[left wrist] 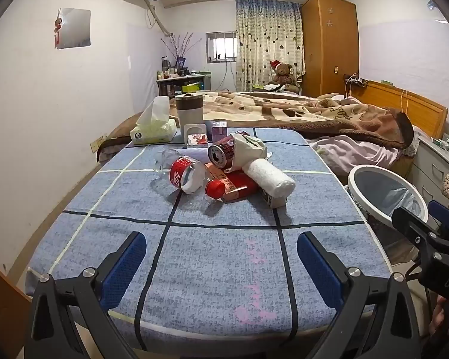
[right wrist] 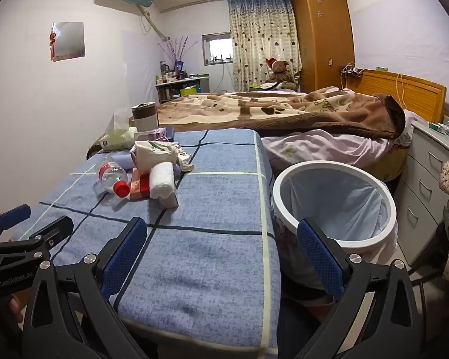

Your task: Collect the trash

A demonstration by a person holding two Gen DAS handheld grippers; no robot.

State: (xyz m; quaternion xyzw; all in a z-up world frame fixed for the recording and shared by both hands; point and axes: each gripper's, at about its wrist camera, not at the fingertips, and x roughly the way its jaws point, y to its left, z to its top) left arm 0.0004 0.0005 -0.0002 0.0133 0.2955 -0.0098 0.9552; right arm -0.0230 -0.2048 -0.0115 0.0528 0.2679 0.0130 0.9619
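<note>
A pile of trash lies mid-table on the blue checked cloth (left wrist: 212, 248): a clear plastic bottle (left wrist: 182, 173) with red label, a red can (left wrist: 221, 151), a red capped bottle (left wrist: 230, 187), a white paper roll (left wrist: 269, 176) and a crumpled paper bag (left wrist: 250, 143). The pile also shows in the right wrist view, with the bottle (right wrist: 112, 176) and roll (right wrist: 161, 179). A white bin (right wrist: 335, 200) with a blue liner stands right of the table. My left gripper (left wrist: 221, 257) is open and empty, short of the pile. My right gripper (right wrist: 221, 245) is open and empty over the table's right edge.
A tissue box (left wrist: 152, 130), a grey cup (left wrist: 189, 110) and small boxes (left wrist: 206, 133) stand at the table's far end. A bed (left wrist: 299, 110) with a brown blanket lies beyond. Drawers (right wrist: 428, 179) stand right of the bin.
</note>
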